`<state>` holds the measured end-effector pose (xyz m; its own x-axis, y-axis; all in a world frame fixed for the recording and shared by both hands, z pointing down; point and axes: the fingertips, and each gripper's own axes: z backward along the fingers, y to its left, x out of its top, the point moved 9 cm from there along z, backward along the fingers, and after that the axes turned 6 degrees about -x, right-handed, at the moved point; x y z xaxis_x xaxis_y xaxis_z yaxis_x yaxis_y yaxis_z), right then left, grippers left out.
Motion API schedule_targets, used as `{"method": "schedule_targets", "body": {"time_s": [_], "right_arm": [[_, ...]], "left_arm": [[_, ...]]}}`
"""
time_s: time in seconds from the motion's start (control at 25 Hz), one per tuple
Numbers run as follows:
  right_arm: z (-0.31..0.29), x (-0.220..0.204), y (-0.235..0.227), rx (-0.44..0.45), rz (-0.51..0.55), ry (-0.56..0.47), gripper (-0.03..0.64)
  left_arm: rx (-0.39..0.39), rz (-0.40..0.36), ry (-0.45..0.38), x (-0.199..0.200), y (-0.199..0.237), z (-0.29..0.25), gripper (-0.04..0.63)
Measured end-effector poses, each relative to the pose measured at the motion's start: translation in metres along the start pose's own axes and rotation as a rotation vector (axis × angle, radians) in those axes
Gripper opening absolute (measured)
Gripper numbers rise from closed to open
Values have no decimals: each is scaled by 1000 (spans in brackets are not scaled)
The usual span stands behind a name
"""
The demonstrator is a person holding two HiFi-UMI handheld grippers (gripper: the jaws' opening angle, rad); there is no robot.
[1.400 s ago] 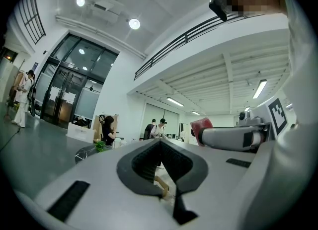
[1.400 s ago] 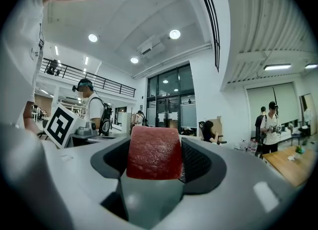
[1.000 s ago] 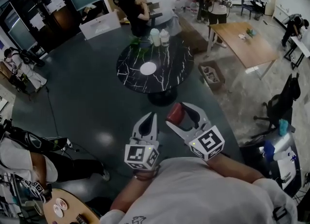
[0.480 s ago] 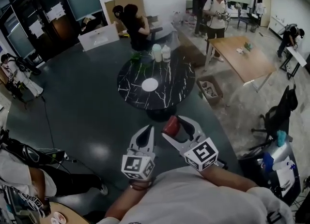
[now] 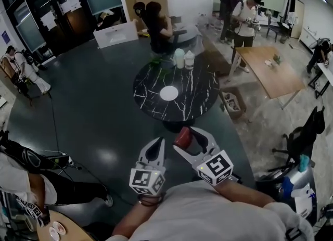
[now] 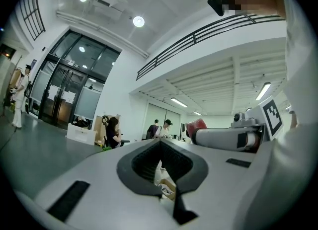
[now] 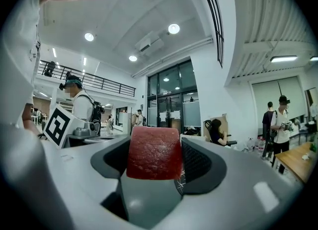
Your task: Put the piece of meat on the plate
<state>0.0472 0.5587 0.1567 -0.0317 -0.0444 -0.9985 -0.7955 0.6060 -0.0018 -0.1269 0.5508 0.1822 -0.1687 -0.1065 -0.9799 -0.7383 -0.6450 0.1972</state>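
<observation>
Right tongs: closed on the piece of meat, held at chest height over the dark floor.
Left tongs: jaws together with nothing between them, carried just beside the right pair.
Piece of meat: a dull red block with a pitted face and rounded upper corners, pinched by its two opposite sides. Its top edge stands a little above the pads.
Plate: small, white and bare, near the middle of the round black marble-patterned desk, well apart from the person carrying the meat.
Also on the desk: two pale jugs at the far rim, beside a seated person.
Handling: the block looks light and fairly soft, likely to give a little under pressure. Its matte skin should resist slipping, and it does not look fragile.
Where to hold: the present grip on the broad flat sides seems sound. A hold nearer an edge could let the block pivot or squeeze out.
Stage: judged to be mid-carry, with the walk to the desk and the lowering onto the plate not yet done.
</observation>
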Motion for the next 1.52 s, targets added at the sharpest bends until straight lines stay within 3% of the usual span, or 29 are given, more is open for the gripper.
{"method": "schedule_targets", "body": {"time_s": [0.64, 1.08, 1.52], "right_arm": [[-59, -2, -95, 69, 5, 4, 298], [-83, 3, -195, 125, 16, 7, 297], [-82, -9, -242, 184, -25, 18, 298]], "left_arm": [[59, -4, -26, -1, 30, -97, 6], [95, -5, -33, -3, 22, -195, 6], [138, 1, 10, -13, 8, -239, 6]]}}
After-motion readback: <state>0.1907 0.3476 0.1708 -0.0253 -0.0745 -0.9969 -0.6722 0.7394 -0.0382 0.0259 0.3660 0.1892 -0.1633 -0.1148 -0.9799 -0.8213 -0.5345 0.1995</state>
